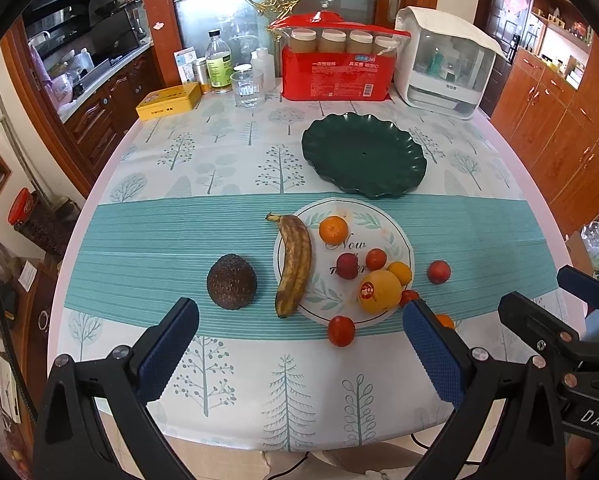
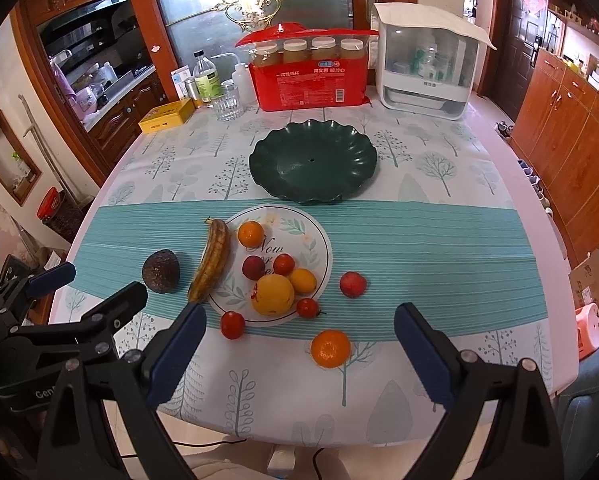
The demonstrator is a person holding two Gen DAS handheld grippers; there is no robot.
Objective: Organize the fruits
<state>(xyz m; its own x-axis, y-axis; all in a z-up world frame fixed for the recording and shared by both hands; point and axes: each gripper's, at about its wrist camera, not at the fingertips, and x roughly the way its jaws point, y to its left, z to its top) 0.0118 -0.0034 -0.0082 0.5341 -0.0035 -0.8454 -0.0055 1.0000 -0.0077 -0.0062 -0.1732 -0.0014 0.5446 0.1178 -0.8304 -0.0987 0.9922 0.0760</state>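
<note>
Kitchen behind, the tree-print-clothed desk point(image 2: 419, 248) carries an empty dark-green scalloped plate point(image 2: 313, 160) beyond the white leaf-patterned plate point(image 2: 315, 240) of fruit. Left claw point(image 1: 299, 344) and right claw point(image 2: 299, 344) gape, holding nothing; take the loose orange mandarin point(image 2: 330, 348) squarely first.

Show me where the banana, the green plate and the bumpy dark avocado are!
banana point(image 2: 212, 261): right wrist view, middle of its brown-spotted peel.
green plate point(image 2: 313, 168): right wrist view, bare center of the dish.
avocado point(image 1: 231, 282): left wrist view, middle of its rough skin.
</note>
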